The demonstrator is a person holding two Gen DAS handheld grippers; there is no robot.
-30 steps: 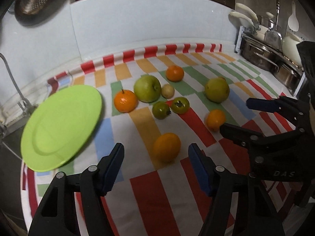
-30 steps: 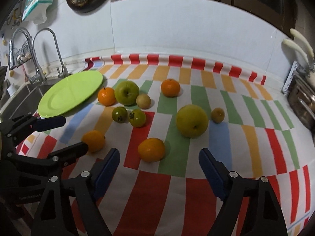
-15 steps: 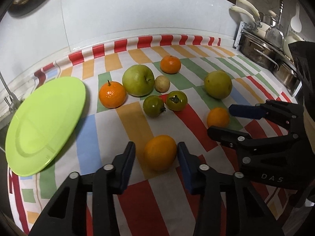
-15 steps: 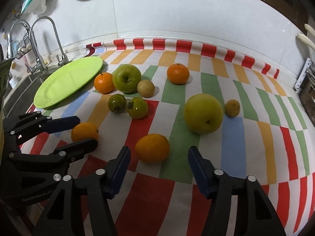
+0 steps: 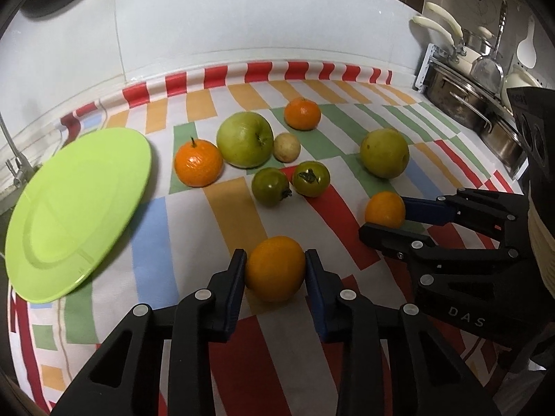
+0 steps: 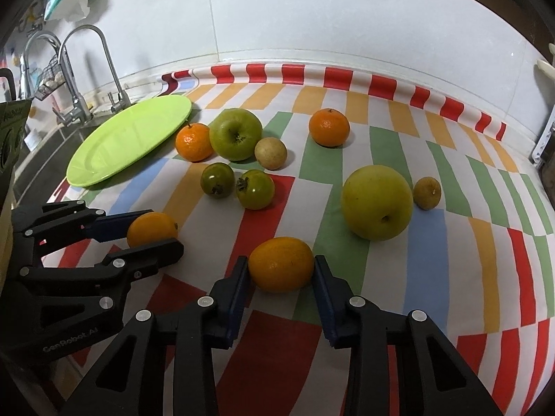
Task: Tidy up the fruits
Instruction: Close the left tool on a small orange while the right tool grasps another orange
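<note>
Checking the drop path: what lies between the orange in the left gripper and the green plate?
Only bare striped cloth lies between the orange in the left gripper and the green plate, as the left wrist view shows.

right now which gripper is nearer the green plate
Left. The left gripper, closed around an orange, sits just short of the green plate. The right gripper, around another orange, is farther over on the cloth.

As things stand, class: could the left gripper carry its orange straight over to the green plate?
Probably yes. The left gripper is closed on an orange, and only bare striped cloth lies between it and the green plate; the other fruit sits farther back.
</note>
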